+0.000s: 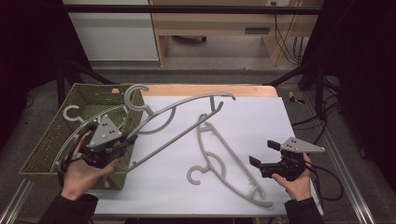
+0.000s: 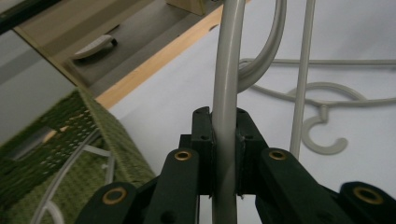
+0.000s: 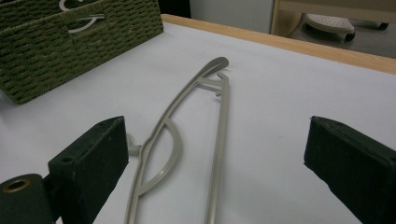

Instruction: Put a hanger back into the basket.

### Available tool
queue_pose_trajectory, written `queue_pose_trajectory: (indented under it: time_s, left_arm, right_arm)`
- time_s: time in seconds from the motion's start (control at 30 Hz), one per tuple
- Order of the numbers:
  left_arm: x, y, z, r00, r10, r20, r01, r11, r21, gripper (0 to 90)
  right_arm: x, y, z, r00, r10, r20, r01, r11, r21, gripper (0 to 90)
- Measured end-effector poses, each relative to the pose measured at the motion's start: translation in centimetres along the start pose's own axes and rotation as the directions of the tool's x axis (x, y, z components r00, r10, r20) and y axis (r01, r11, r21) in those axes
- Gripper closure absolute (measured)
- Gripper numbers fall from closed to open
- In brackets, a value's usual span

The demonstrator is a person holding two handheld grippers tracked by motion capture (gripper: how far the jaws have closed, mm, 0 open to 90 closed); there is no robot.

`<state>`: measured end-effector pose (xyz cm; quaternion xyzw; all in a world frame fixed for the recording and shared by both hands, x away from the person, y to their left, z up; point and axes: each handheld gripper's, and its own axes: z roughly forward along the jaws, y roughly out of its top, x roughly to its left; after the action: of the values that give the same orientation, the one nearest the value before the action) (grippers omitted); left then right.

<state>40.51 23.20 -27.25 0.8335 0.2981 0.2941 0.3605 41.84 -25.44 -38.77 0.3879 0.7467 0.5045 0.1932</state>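
Beside the woven basket (image 1: 51, 140), the left claw (image 1: 122, 142) clamps a grey hanger (image 1: 187, 109) raised aslant over the tabletop (image 1: 261, 116), while the right claw (image 1: 262, 154) gapes released near a second hanger (image 1: 224, 161) lying flat

Grip: a grey hanger bar (image 2: 226, 140) is clamped between the black jaws of the left gripper (image 2: 225, 135), running upright out of the top edge.
Beyond: a second hanger (image 2: 322, 100) is seen lying flat on the white counter (image 2: 159, 107), hook toward the camera.
Left: a green woven basket (image 2: 112, 140) is seen, pale hanger parts inside.
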Motion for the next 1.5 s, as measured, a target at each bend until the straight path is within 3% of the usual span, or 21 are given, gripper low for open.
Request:
queue_pose_trajectory:
  time_s: [0.37, 0.73, 1.0, 1.27, 1.5]
  left_arm:
    - [5.4, -0.8, -1.9, 0.9933, -0.045, -0.106, 0.048, 0.9986, 0.021, 81.6]
    - [9.6, -3.5, -1.6, 0.9867, -0.067, -0.148, 0.076, 0.9958, 0.052, 81.6]
    - [11.4, -5.4, -0.7, 0.9837, -0.058, -0.170, 0.072, 0.9943, 0.078, 81.6]
    - [12.7, -6.9, -0.6, 0.9789, -0.082, -0.187, 0.103, 0.9894, 0.103, 81.5]
    - [14.1, -8.7, -0.7, 0.9708, -0.102, -0.217, 0.131, 0.9839, 0.122, 81.5]
  right_arm:
    - [-0.1, 0.0, 0.1, 1.0000, -0.003, 0.002, 0.003, 1.000, 0.003, 6.5]
    - [0.0, -0.1, 0.2, 1.0000, -0.006, 0.002, 0.006, 1.000, 0.016, 6.5]
    - [0.0, -0.1, 0.4, 1.0000, 0.000, 0.000, 0.000, 1.000, 0.017, 6.5]
    - [0.0, -0.2, 0.4, 1.0000, -0.002, 0.000, 0.002, 1.000, 0.018, 6.5]
    - [0.0, -0.2, 0.5, 1.0000, -0.006, 0.001, 0.006, 1.000, 0.023, 6.4]
